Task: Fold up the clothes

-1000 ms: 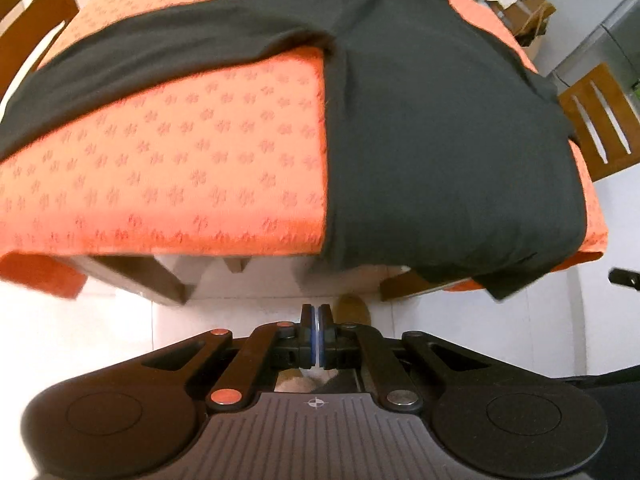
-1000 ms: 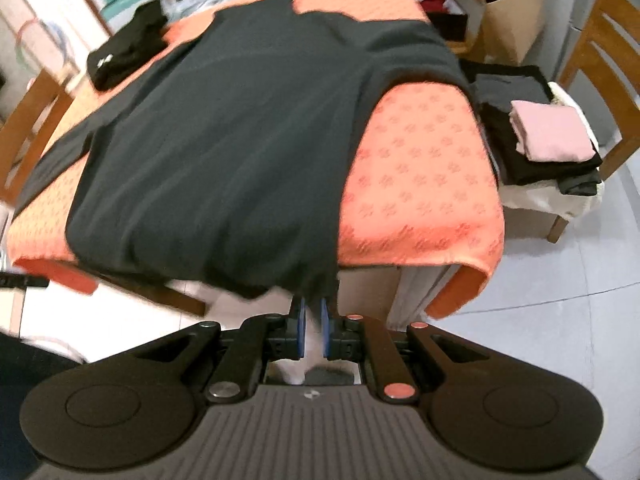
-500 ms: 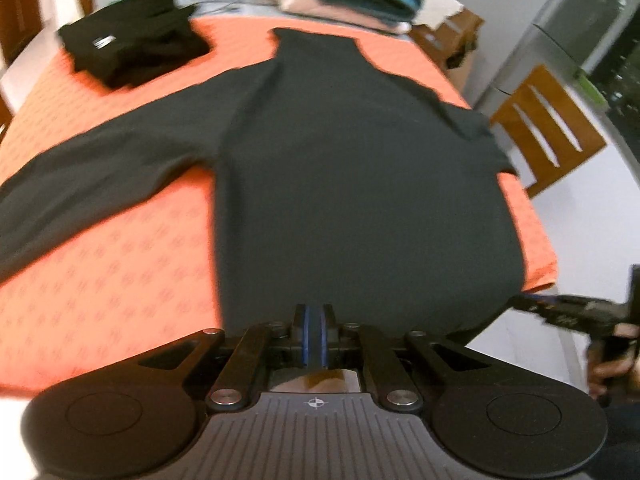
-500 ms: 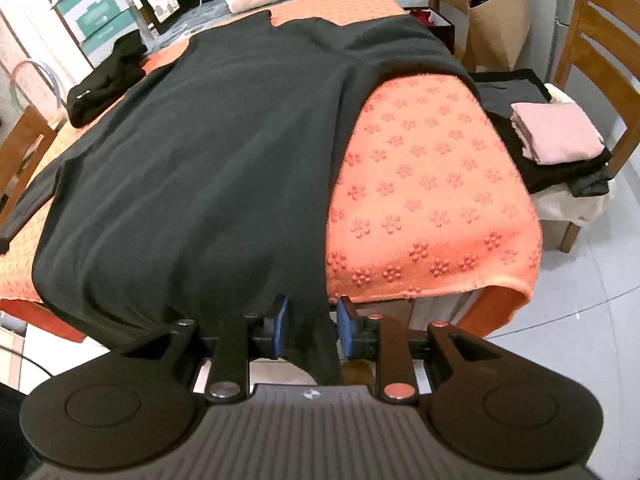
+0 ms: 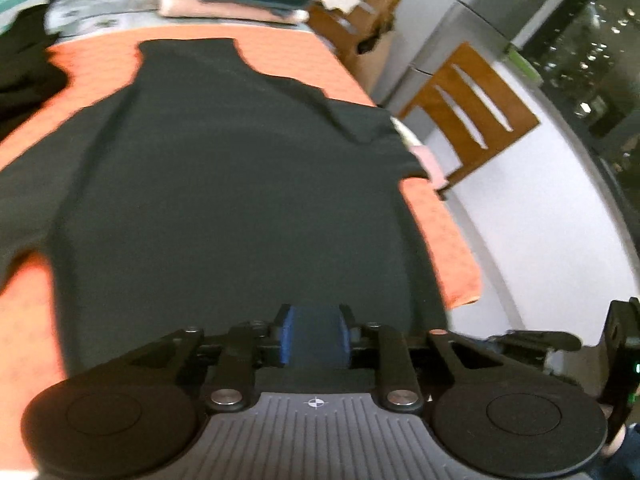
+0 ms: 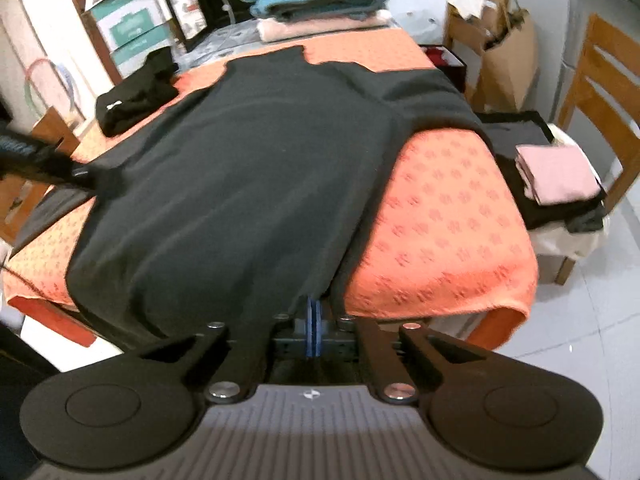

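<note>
Hem of the black top [image 6: 248, 184] overhangs the counter [image 6: 448, 216] edge: right hand-held gripper [image 6: 313, 322] pinches it closed; left hand-held gripper [image 5: 316, 338], jaws just opening, straddles fabric ungripped.

No readable words anywhere. Only a small crosshair mark [image 5: 315, 402] sits on the grey ribbed body of each hand-held gripper. The teal-and-white boxes [image 6: 132, 28] at the back carry print, but it's too blurred to make out.
</note>
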The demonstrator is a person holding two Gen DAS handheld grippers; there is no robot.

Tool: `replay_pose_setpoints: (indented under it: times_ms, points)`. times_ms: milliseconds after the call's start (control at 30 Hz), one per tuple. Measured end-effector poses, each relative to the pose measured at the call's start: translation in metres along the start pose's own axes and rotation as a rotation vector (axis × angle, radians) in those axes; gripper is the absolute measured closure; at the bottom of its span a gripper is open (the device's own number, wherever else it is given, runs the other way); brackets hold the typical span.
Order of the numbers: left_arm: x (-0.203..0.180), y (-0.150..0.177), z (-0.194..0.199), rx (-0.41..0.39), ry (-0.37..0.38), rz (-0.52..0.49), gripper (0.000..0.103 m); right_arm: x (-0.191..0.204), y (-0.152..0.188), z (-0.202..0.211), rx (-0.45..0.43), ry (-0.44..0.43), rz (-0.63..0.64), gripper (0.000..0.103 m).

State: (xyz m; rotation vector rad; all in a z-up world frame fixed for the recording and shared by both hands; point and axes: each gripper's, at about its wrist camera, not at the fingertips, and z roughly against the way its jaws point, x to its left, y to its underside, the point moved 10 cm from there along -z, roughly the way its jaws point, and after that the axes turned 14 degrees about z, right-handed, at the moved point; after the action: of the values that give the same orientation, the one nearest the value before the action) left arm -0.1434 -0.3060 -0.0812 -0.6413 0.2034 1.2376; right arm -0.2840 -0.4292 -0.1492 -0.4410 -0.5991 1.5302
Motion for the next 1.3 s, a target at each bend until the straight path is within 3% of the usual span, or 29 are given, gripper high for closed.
replay_pose_setpoints:
  times_ms: [200, 467, 767, 933, 1000, 1100, 1300]
  points:
    - [-0.015, 0.002, -0.025, 0.052, -0.005, -0.014, 0.07, 0.029, -0.013, -0.018, 0.044, -0.013, 0.095, 0.099]
    - [-0.006, 0.004, -0.038, 0.093, -0.022, 0.001, 0.058, 0.052, 0.004, -0.046, 0.118, -0.147, 0.111, 0.096]
    - [-0.007, 0.012, -0.05, 0.099, -0.04, -0.039, 0.058, 0.023, -0.003, 0.0, 0.011, -0.026, 0.03, 0.096]
    - [0.023, 0.016, -0.039, 0.077, -0.116, -0.075, 0.058, 0.002, 0.005, -0.002, 0.018, 0.032, -0.013, 0.096]
    - [0.038, 0.02, -0.031, 0.063, -0.154, -0.101, 0.058, -0.002, 0.006, -0.008, 0.022, 0.035, -0.018, 0.087]
    - [0.065, 0.026, -0.019, 0.049, -0.225, -0.134, 0.058, -0.006, 0.008, -0.019, 0.035, 0.036, -0.011, 0.083]
    - [0.126, 0.043, 0.003, 0.06, -0.329, -0.103, 0.058, -0.007, 0.009, -0.033, 0.05, 0.011, -0.018, 0.083]
